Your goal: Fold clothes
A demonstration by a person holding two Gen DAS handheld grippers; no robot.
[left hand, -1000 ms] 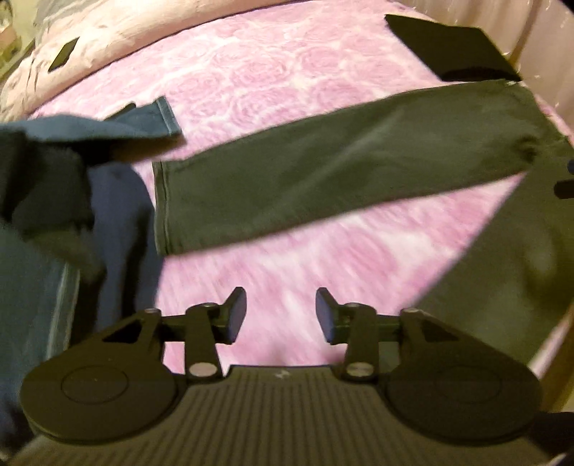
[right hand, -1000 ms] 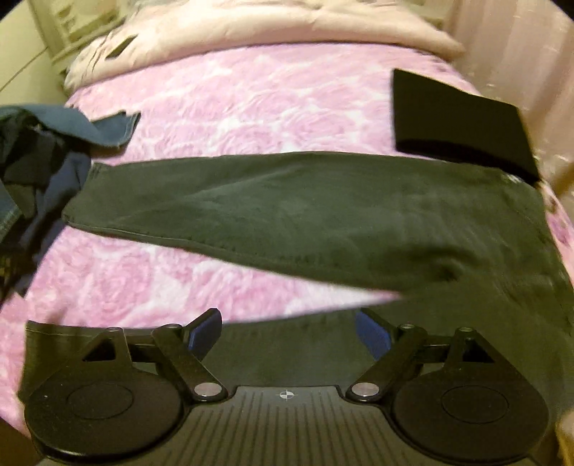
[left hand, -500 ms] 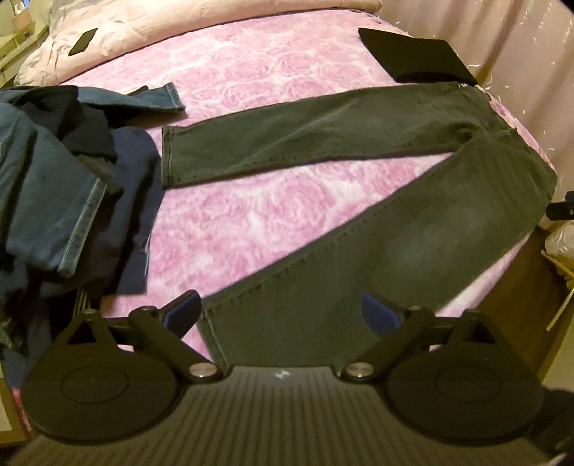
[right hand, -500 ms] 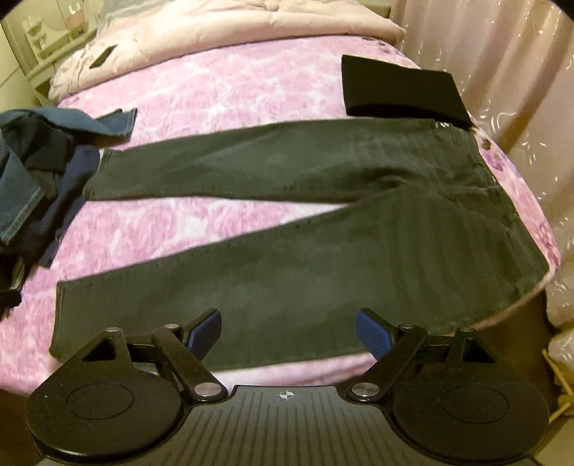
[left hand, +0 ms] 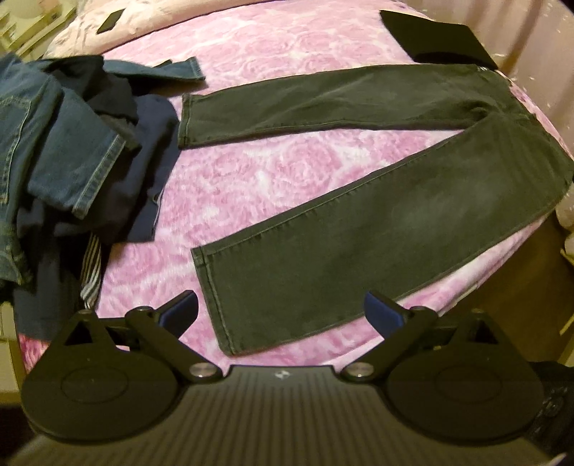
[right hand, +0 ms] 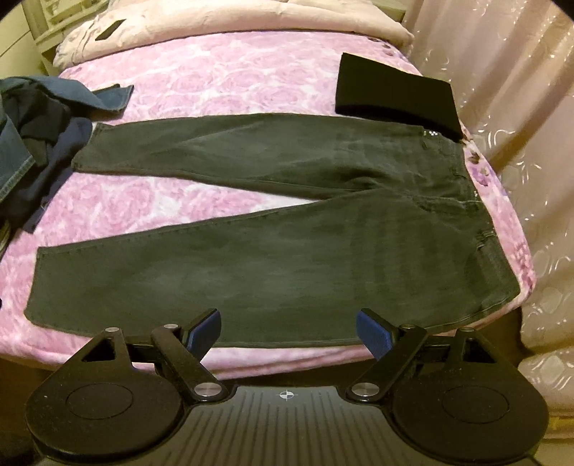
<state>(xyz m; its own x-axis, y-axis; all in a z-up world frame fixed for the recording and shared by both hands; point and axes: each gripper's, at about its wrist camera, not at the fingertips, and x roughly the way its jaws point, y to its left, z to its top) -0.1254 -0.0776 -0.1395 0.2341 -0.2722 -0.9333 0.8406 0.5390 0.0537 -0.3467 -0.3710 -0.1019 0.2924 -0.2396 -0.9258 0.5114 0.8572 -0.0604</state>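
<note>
Dark grey-green trousers (left hand: 358,229) (right hand: 272,258) lie flat on the pink rose-patterned bed (left hand: 258,172) (right hand: 222,75), legs spread in a V with the hems to the left and the waist at the right edge. My left gripper (left hand: 281,311) hangs open above the near leg's hem, holding nothing. Open and empty too, my right gripper (right hand: 287,331) hovers over the near leg's lower edge by the bed's front side. A folded black garment (left hand: 437,36) (right hand: 394,95) rests beyond the waistband.
A heap of blue jeans and dark clothes (left hand: 64,150) (right hand: 32,136) covers the bed's left side. A pale quilt (right hand: 229,21) with a small dark object (right hand: 109,31) lies at the head. Curtains (right hand: 520,89) hang close on the right.
The left gripper's jaws have spread wide. Both grippers have drawn back and up from the trousers, so both legs and the bed's front edge now show.
</note>
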